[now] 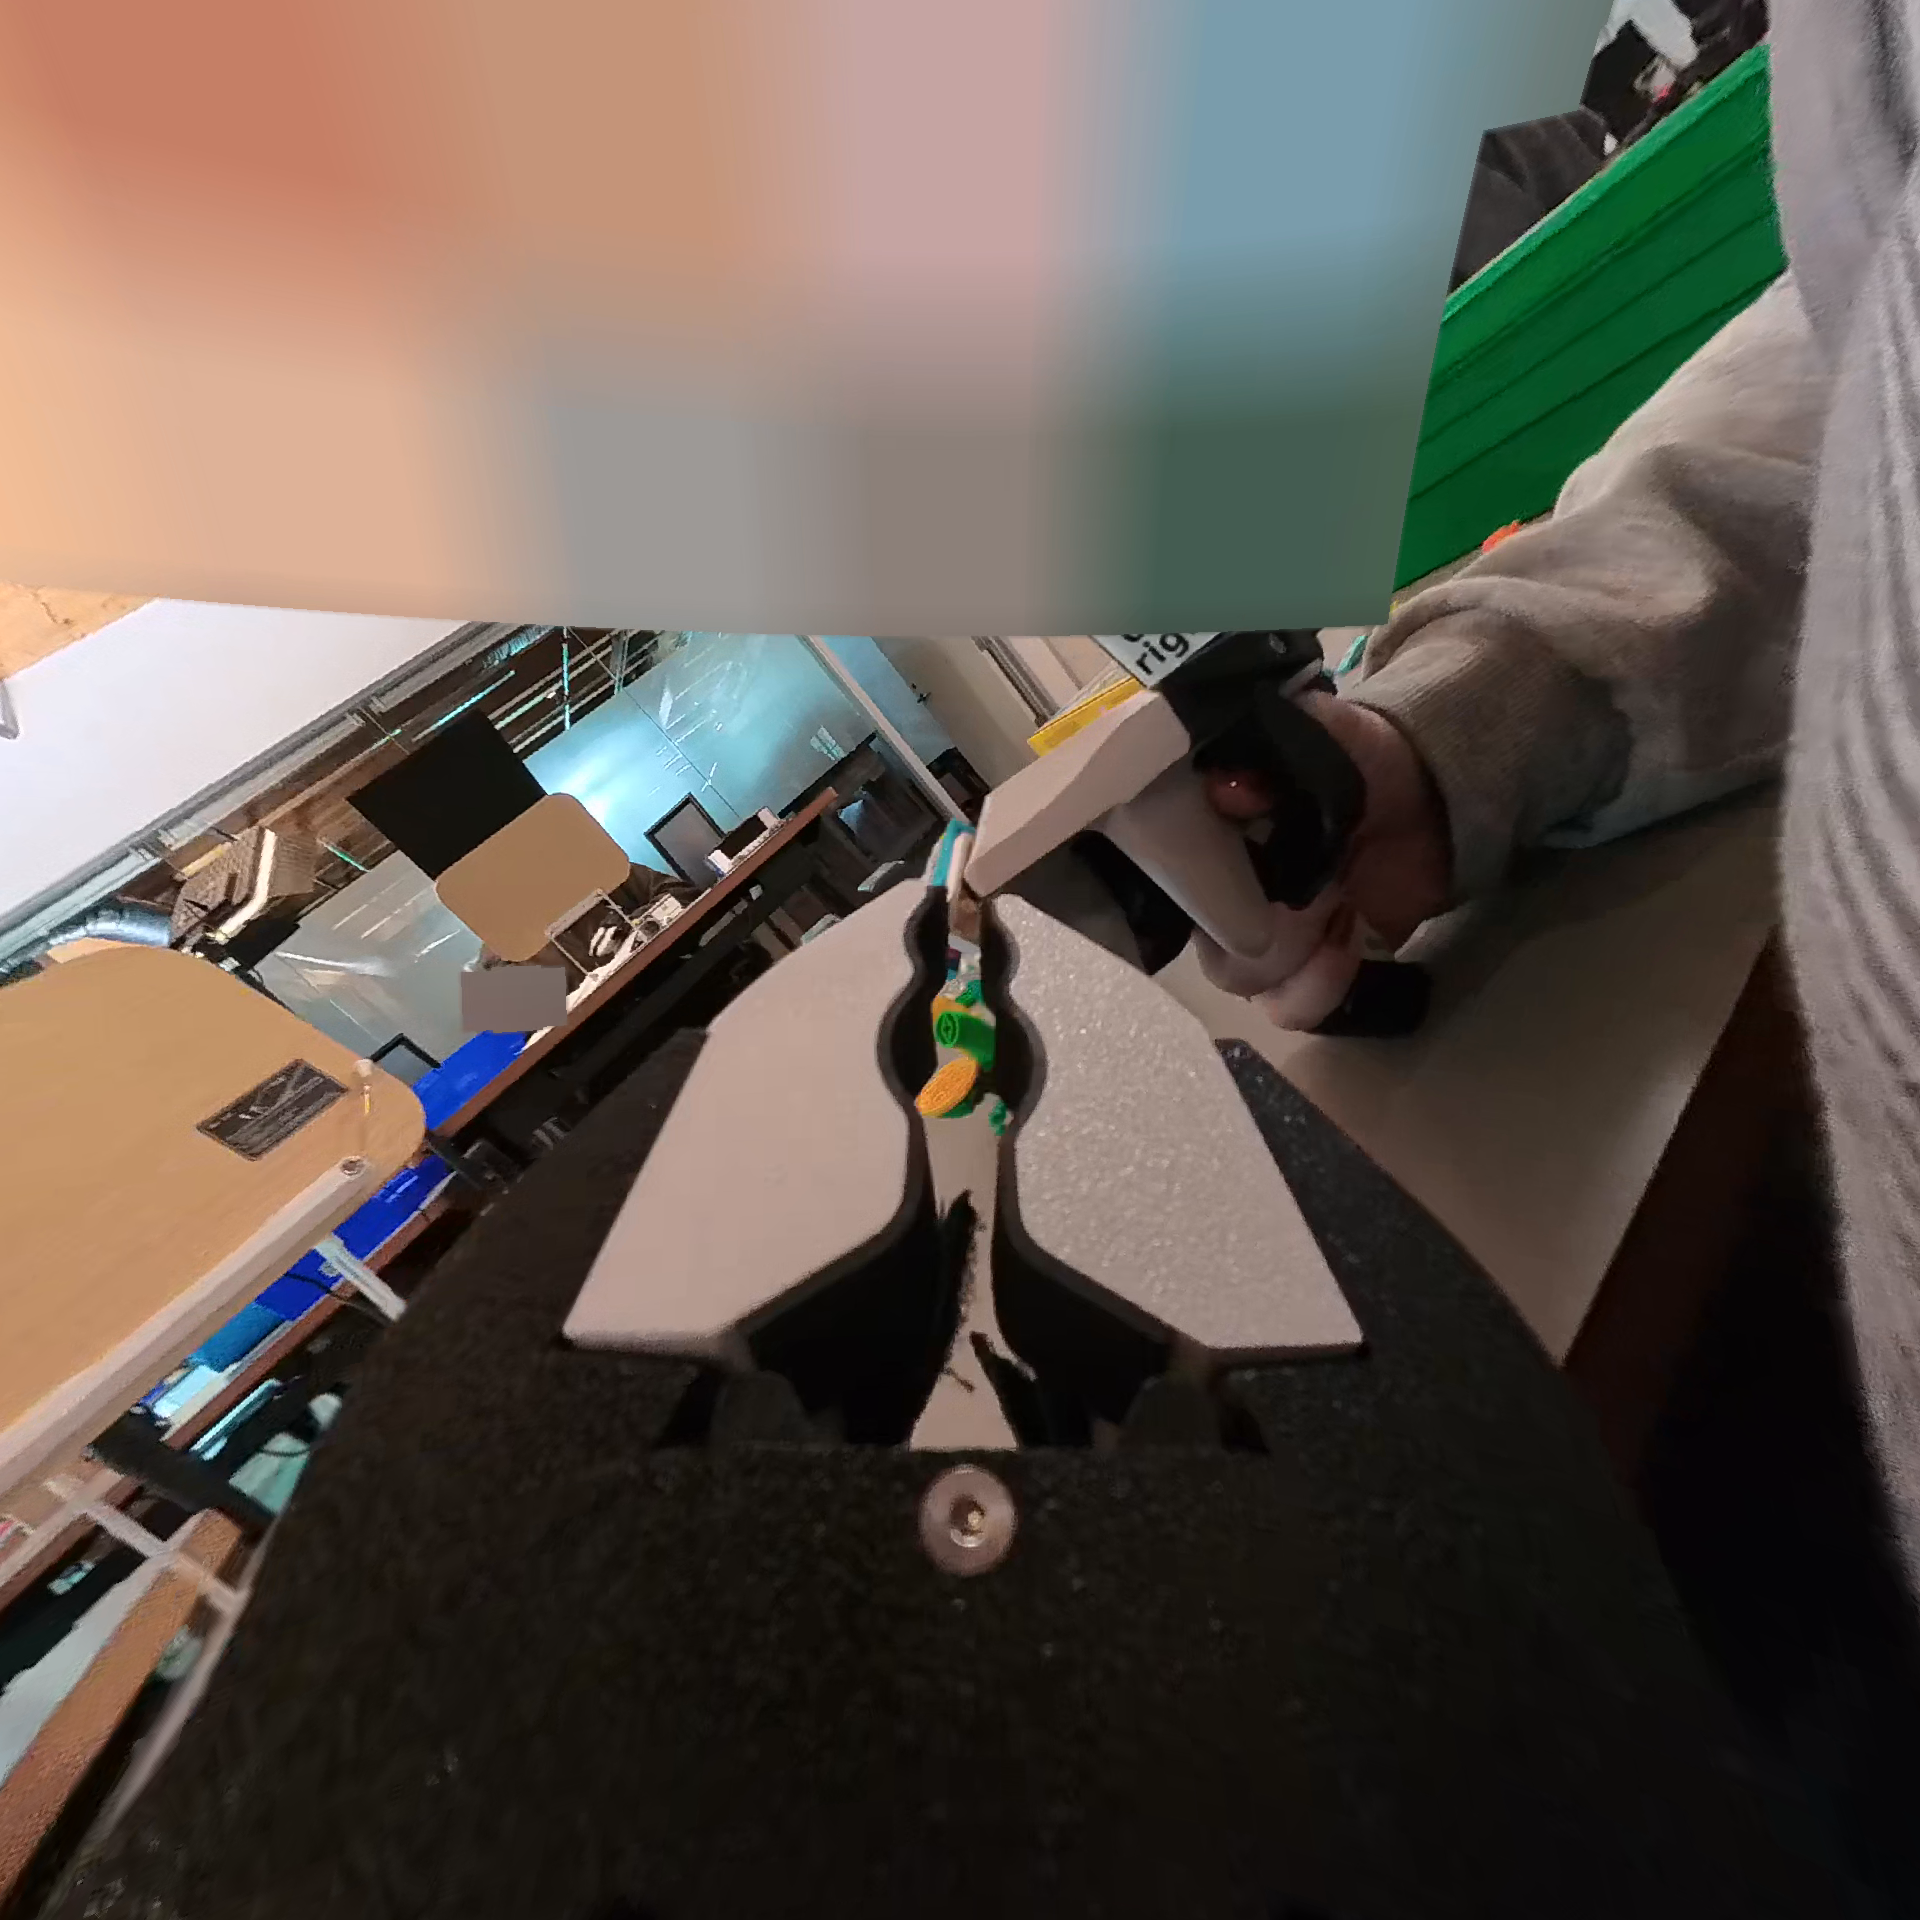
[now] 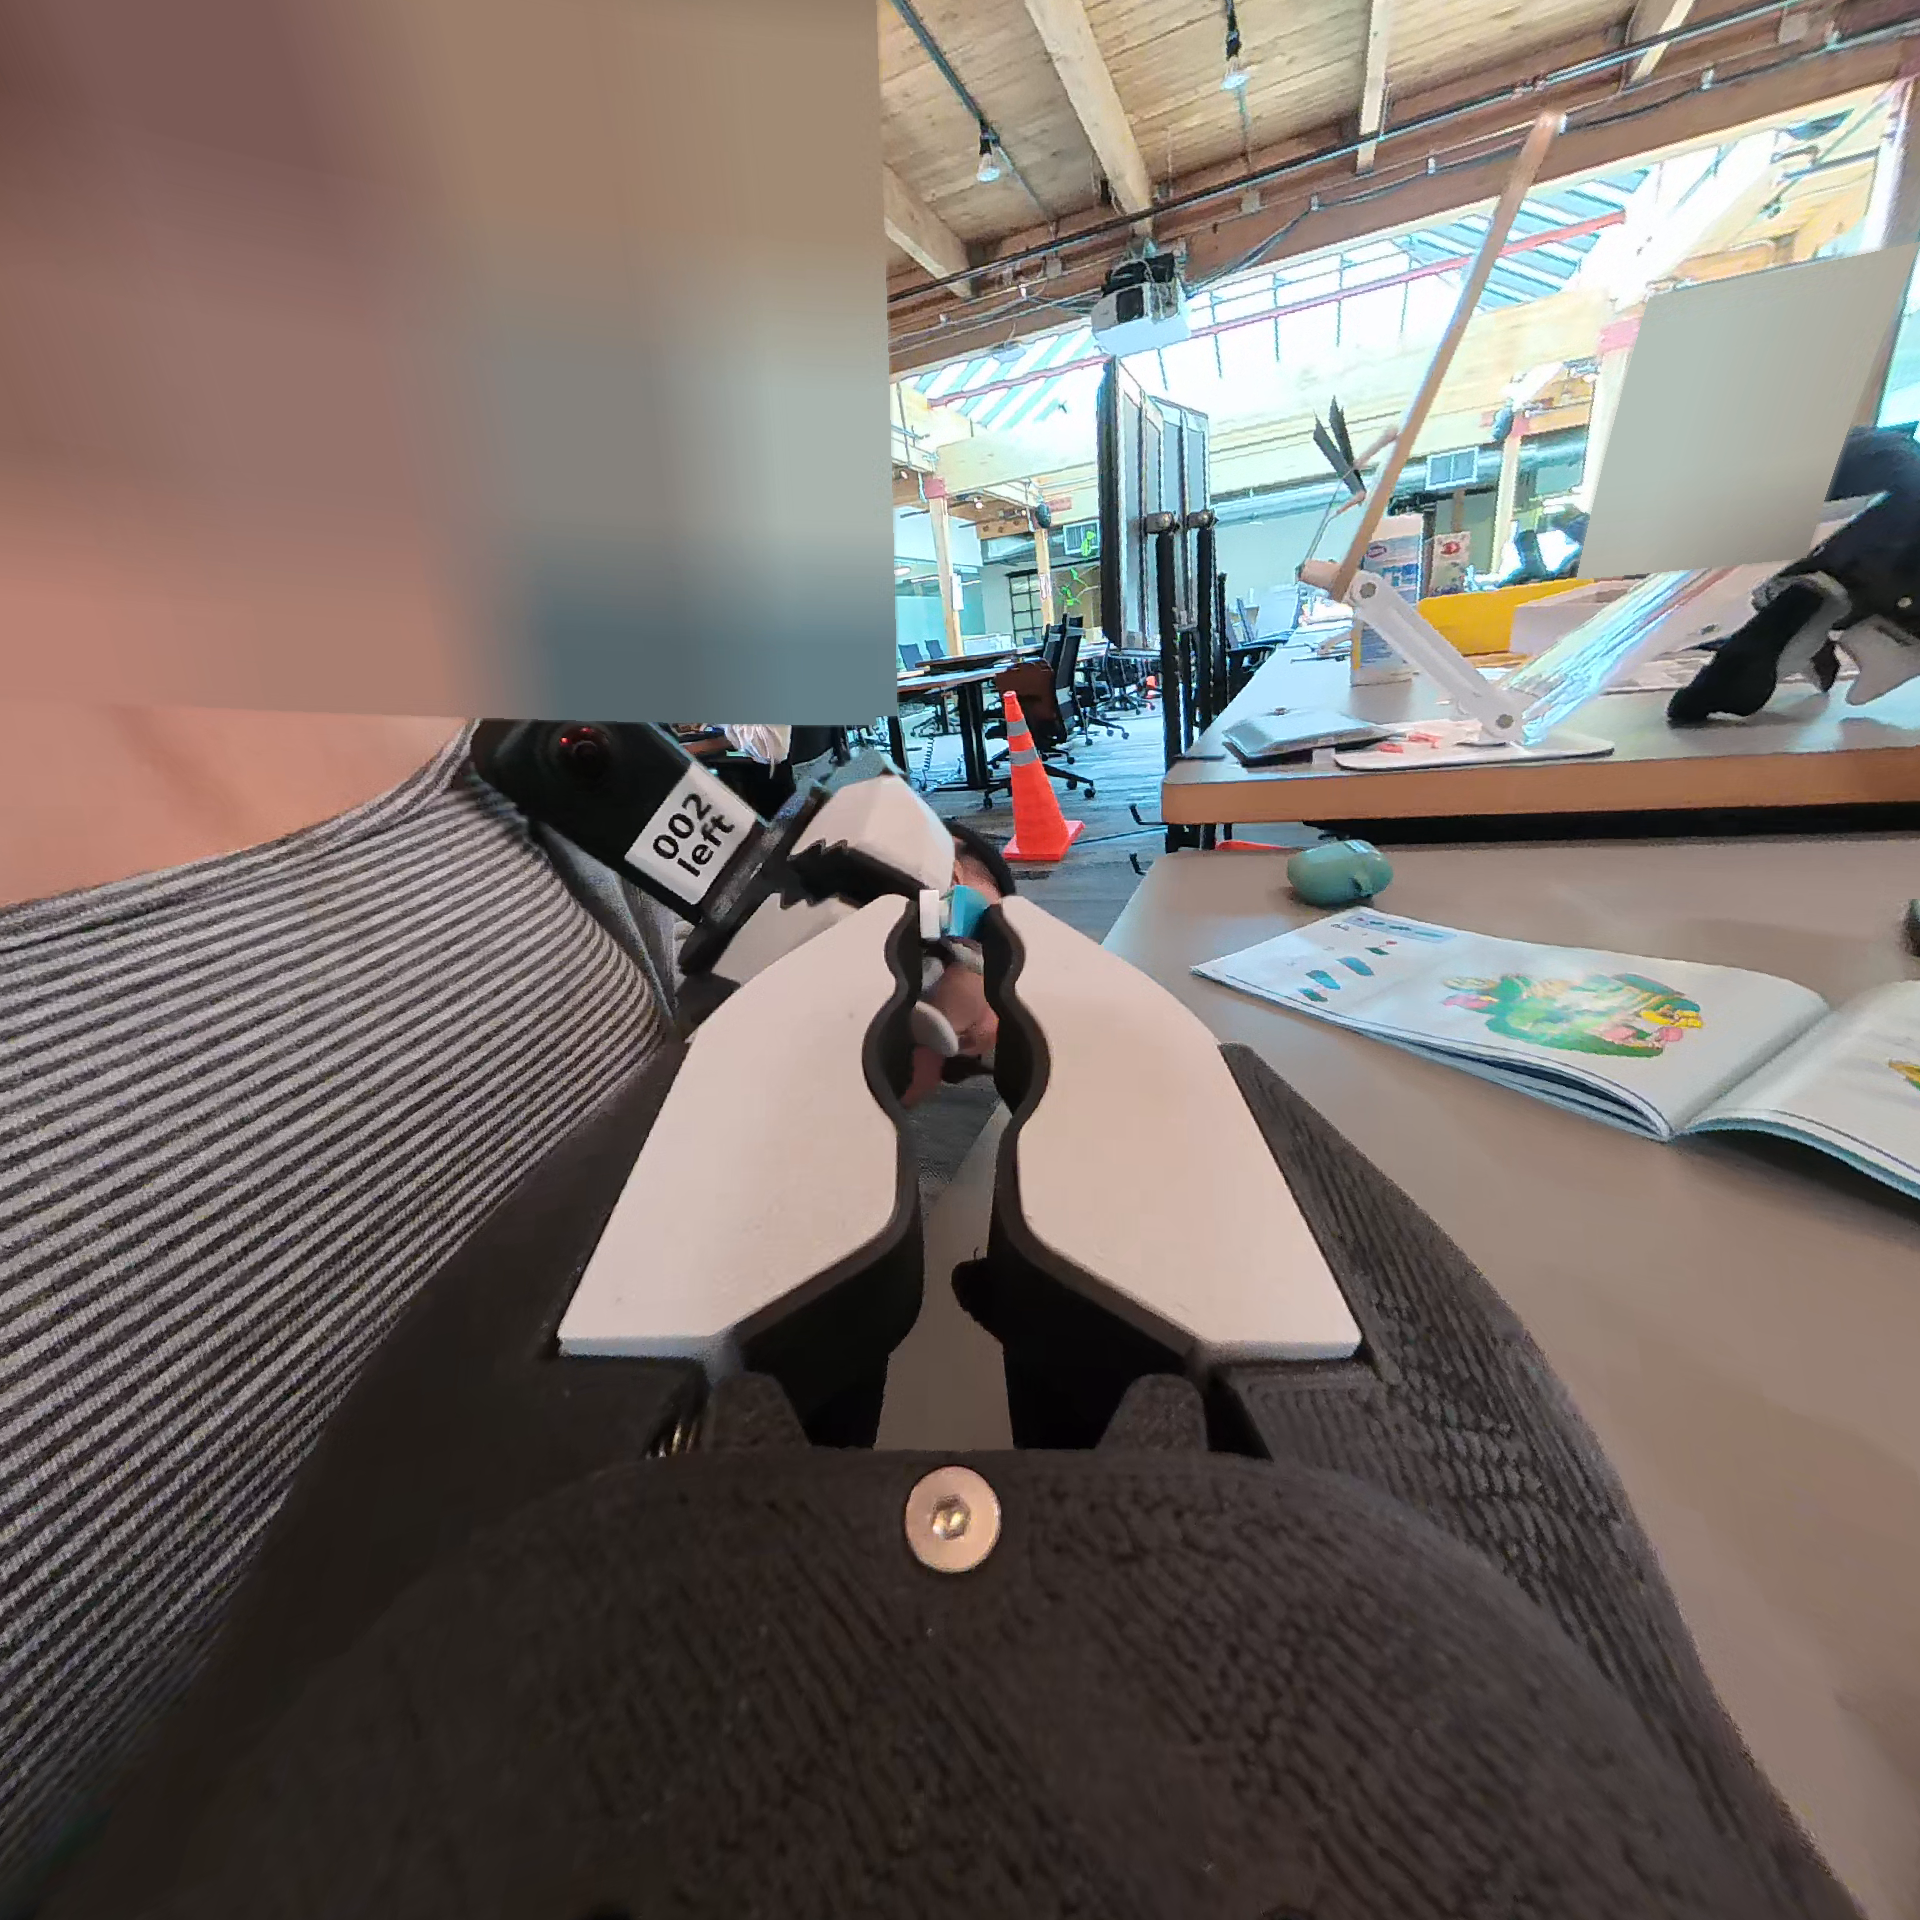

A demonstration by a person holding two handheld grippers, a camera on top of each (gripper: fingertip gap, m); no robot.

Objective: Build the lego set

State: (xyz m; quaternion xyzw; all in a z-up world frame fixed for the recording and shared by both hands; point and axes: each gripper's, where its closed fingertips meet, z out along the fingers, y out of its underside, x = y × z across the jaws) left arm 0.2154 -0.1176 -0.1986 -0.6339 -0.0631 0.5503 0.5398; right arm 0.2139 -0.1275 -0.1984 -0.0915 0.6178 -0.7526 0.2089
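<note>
My two grippers meet tip to tip above the grey table (image 2: 1558,1299). In the right wrist view my right gripper (image 2: 954,923) is shut on a small teal-and-white lego piece (image 2: 964,916). The left gripper (image 2: 894,873) touches that piece from the far side. In the left wrist view my left gripper (image 1: 961,906) has its jaws almost closed on the same small piece (image 1: 951,857). The right gripper's white finger (image 1: 1070,800) presses in from the right. Through the gap between my left fingers I see green and orange lego parts (image 1: 961,1049) on the table.
An open instruction booklet (image 2: 1507,1008) lies on the table to the right, with a teal object (image 2: 1340,873) behind it. A person's striped shirt (image 2: 260,1091) is close on the left. A green bin (image 1: 1610,312) stands behind the sleeve (image 1: 1558,644). An orange cone (image 2: 1039,790) is on the floor.
</note>
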